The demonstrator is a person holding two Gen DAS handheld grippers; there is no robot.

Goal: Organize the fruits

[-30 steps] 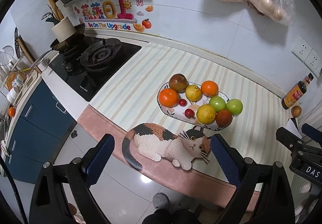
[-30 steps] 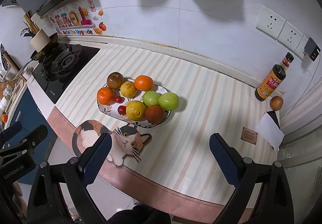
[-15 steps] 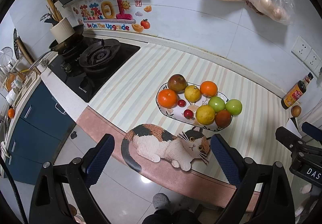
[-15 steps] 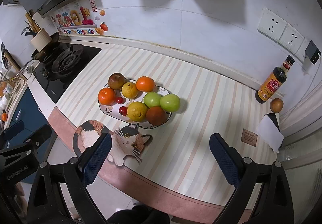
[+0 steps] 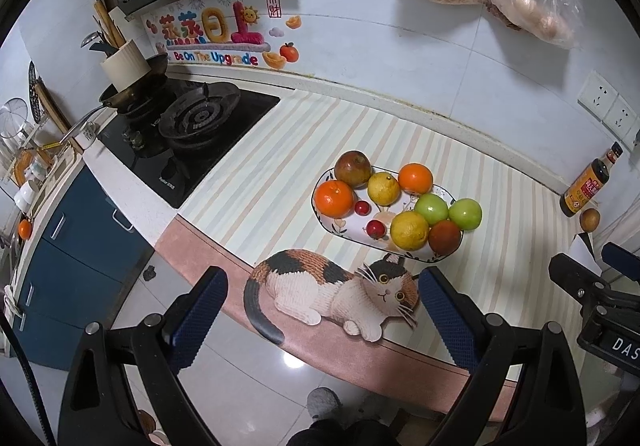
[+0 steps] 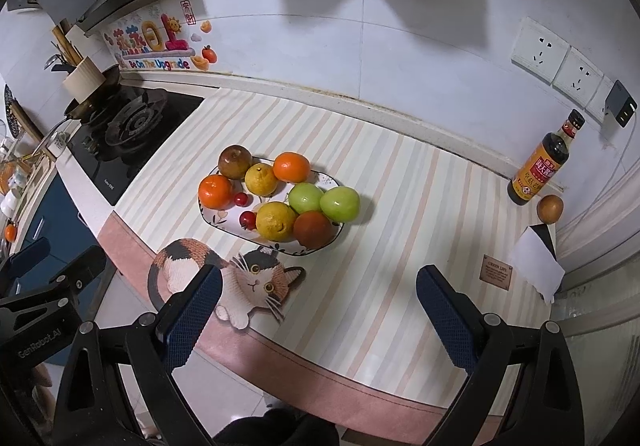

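Striped in pale green, cream and peach, the cloth-covered kitchen surface (image 6: pixel 400 205) carries a white oval ceramic plate with a small floral pattern (image 6: pixel 214 215) near its front edge, just behind a calico cat-shaped mat (image 6: pixel 256 278) whose head touches the plate's near rim. On the plate lie two orange mandarins (image 6: pixel 215 191), one at the left end and one at the back (image 6: pixel 292 166), a brownish round apple (image 6: pixel 235 161) at the far left corner, two yellow lemons (image 6: pixel 261 178), the nearer one (image 6: pixel 275 221) beside a dark red-orange round fruit (image 6: pixel 313 229), two small red cherry tomatoes (image 6: pixel 240 199), and a green apple (image 6: pixel 306 197). A second green apple (image 6: pixel 339 203) sits at the plate's right end, touching the first; whether it rests on the rim or on the cloth I cannot tell. The left tongs (image 5: pixel 322 316) hang over the front edge of the surface above the cat mat, spread wide and holding nothing. The right tongs (image 6: pixel 318 310) hover over the striped cloth to the right of the cat mat, likewise wide apart and empty. A dark glass sauce bottle with a yellow label (image 6: pixel 544 161) stands at the far right by the wall, a small brown round fruit (image 6: pixel 550 207) just beside it, and a black gas hob (image 6: pixel 128 125) lies to the left.
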